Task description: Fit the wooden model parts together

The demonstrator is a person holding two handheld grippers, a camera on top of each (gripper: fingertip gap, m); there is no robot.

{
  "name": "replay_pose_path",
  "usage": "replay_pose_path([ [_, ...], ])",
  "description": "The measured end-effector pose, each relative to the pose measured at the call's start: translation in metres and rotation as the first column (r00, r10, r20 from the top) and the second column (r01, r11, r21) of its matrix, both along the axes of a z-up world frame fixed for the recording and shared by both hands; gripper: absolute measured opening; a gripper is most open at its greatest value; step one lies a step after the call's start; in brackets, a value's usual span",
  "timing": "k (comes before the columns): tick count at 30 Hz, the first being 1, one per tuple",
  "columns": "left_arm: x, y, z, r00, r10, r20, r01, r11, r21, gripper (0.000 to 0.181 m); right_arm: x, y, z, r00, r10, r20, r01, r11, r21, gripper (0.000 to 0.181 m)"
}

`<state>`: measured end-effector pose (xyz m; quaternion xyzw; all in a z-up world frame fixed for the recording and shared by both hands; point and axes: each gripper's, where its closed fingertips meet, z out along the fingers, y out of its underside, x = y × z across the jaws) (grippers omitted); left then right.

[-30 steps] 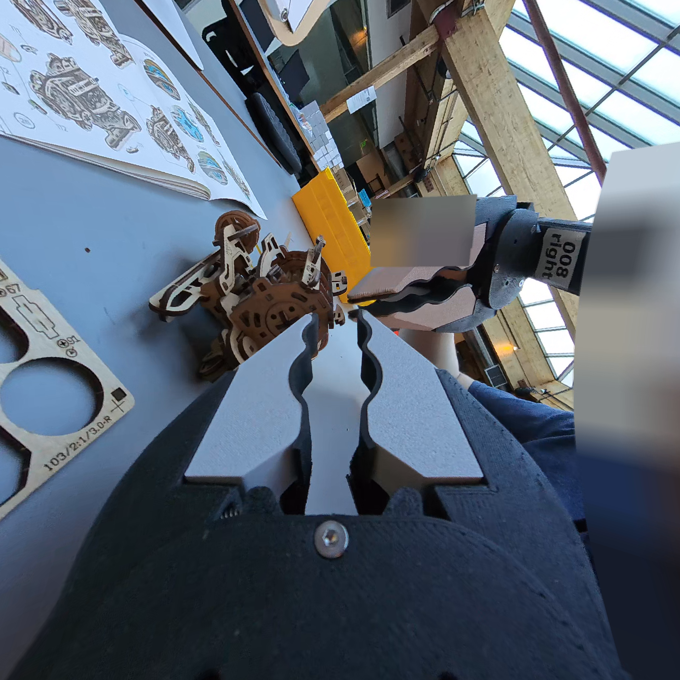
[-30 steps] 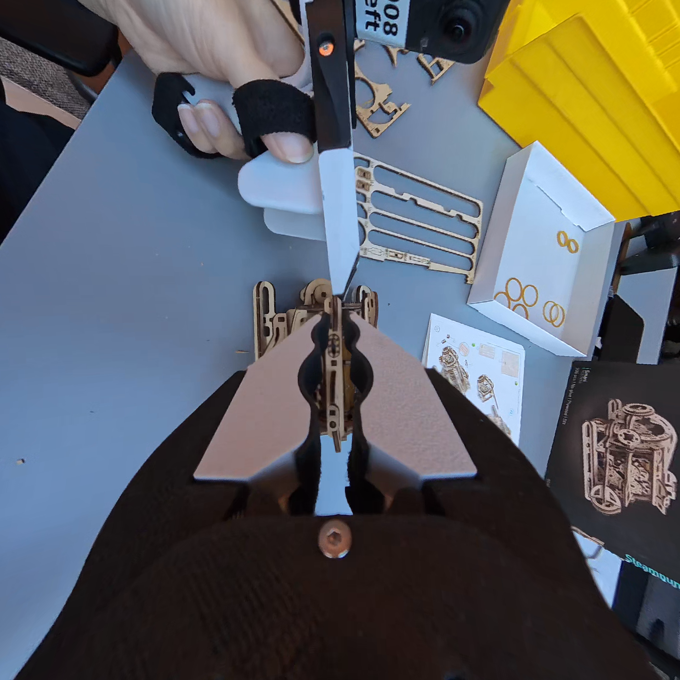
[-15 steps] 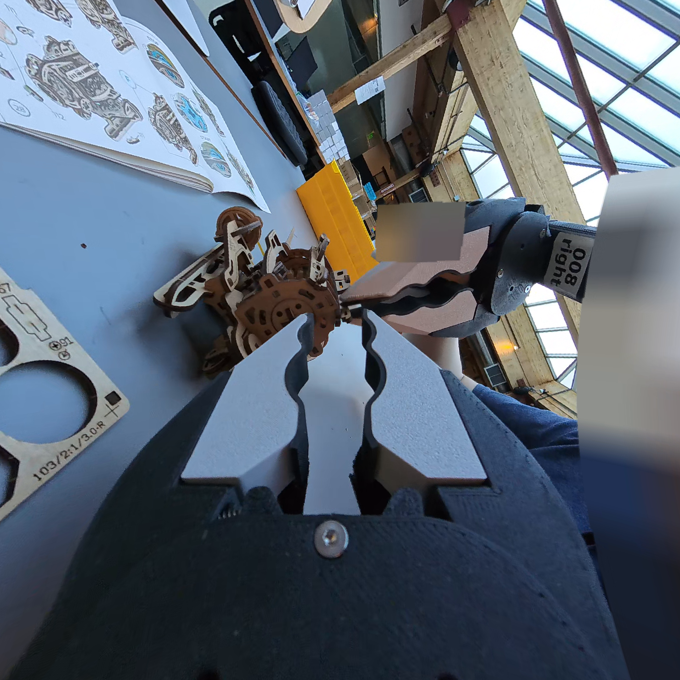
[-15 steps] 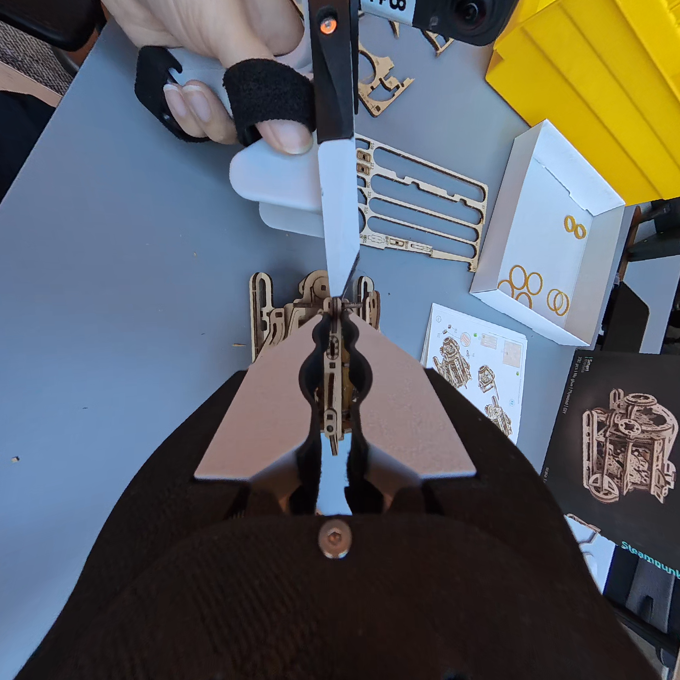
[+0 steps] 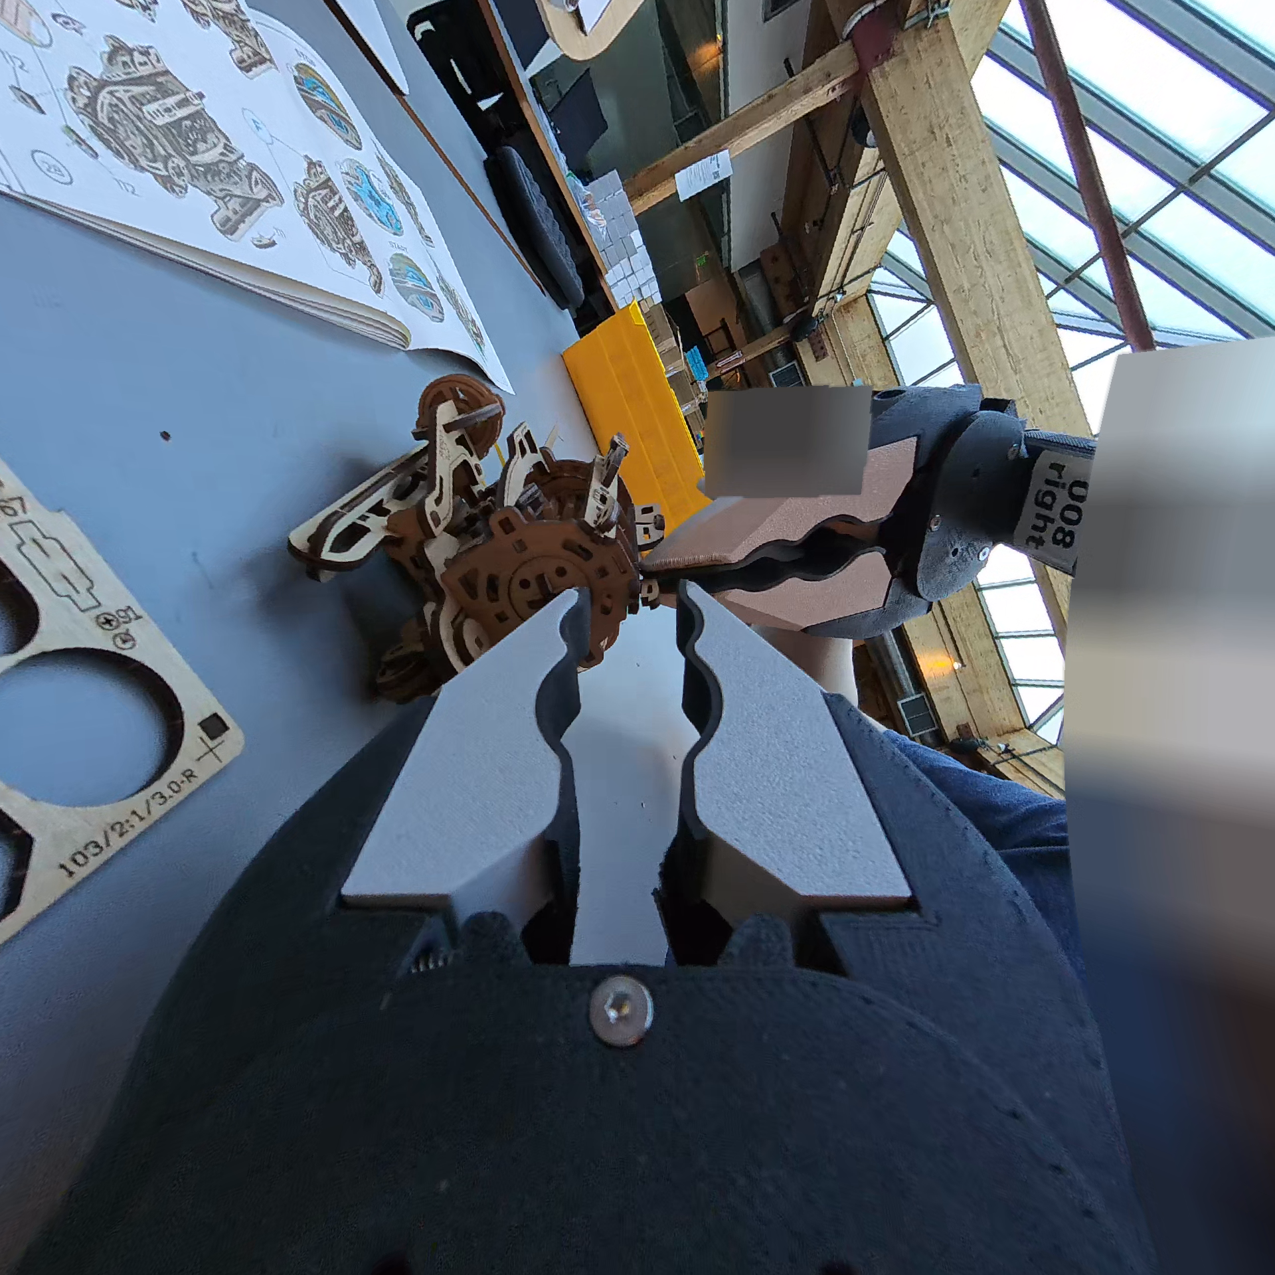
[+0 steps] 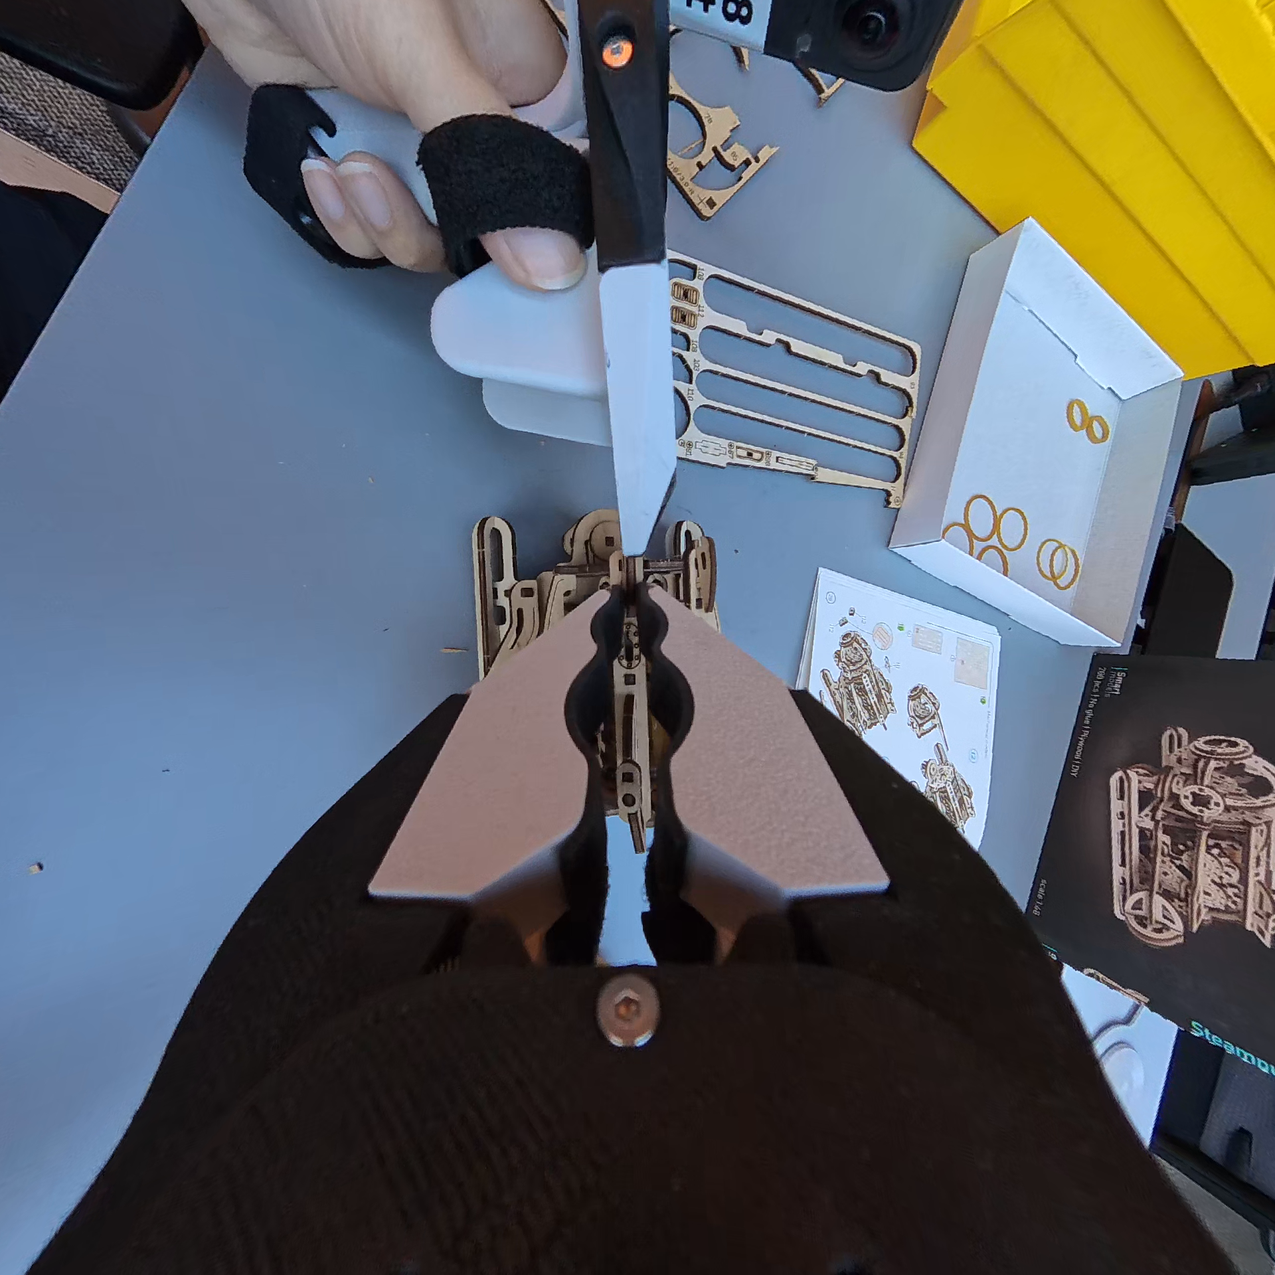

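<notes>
A partly built brown and pale wooden model (image 5: pixel 497 552) stands on the grey table (image 5: pixel 172 428); it also shows in the right wrist view (image 6: pixel 538 593). My right gripper (image 6: pixel 631 586) is shut on a thin flat wooden part (image 6: pixel 631 697), held edge-up with its front end against the model's top. In the left wrist view the right gripper (image 5: pixel 648 562) comes in from the right, its tips at the model's toothed disc. My left gripper (image 5: pixel 628 600) is open and empty, its left finger just in front of that disc. In the right wrist view it (image 6: pixel 638 538) reaches down from the top.
An open instruction booklet (image 5: pixel 207 172) and a punched plywood sheet (image 5: pixel 103 724) lie left of the model. Yellow bins (image 6: pixel 1138 172), a white tray with orange rings (image 6: pixel 1035 448), another plywood sheet (image 6: pixel 793 393), a leaflet (image 6: pixel 897 704) and a black box (image 6: pixel 1173 828) lie to the right.
The right gripper with its wooden part has edged slightly closer to the model. The left gripper has shifted a little and stays open.
</notes>
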<state>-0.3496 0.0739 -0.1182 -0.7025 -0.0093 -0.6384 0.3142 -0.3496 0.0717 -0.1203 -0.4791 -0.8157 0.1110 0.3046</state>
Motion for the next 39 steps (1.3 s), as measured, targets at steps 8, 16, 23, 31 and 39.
replay_pose_path([
  [8, -0.0003, -0.0014, -0.0007, 1.0, 0.005, 0.002, -0.005, 1.0, -0.024, 0.023, -0.0008, -0.0001, -0.0003, 1.0, 0.002, -0.006, -0.002, 1.0, 0.004, 0.001],
  [16, 0.001, -0.0015, -0.0045, 1.0, 0.009, -0.019, -0.01, 0.999, -0.044, 0.02, -0.0007, 0.0001, -0.0004, 1.0, 0.002, -0.001, -0.002, 1.0, 0.017, 0.001],
  [23, 0.0001, -0.0028, -0.0002, 1.0, 0.01, -0.006, -0.01, 0.999, -0.033, 0.012, -0.0013, 0.0002, -0.0005, 1.0, 0.002, -0.008, -0.002, 1.0, 0.03, 0.001],
  [31, 0.0008, -0.002, 0.0003, 1.0, 0.006, -0.015, -0.007, 1.0, -0.029, 0.011, -0.0011, 0.0002, -0.0008, 1.0, 0.003, -0.004, -0.003, 0.999, 0.033, 0.001],
  [39, 0.0009, -0.0024, -0.0003, 1.0, -0.002, -0.013, 0.002, 0.999, -0.044, 0.01, -0.0015, 0.0005, -0.0008, 1.0, 0.003, -0.003, -0.003, 0.999, 0.042, 0.001],
])
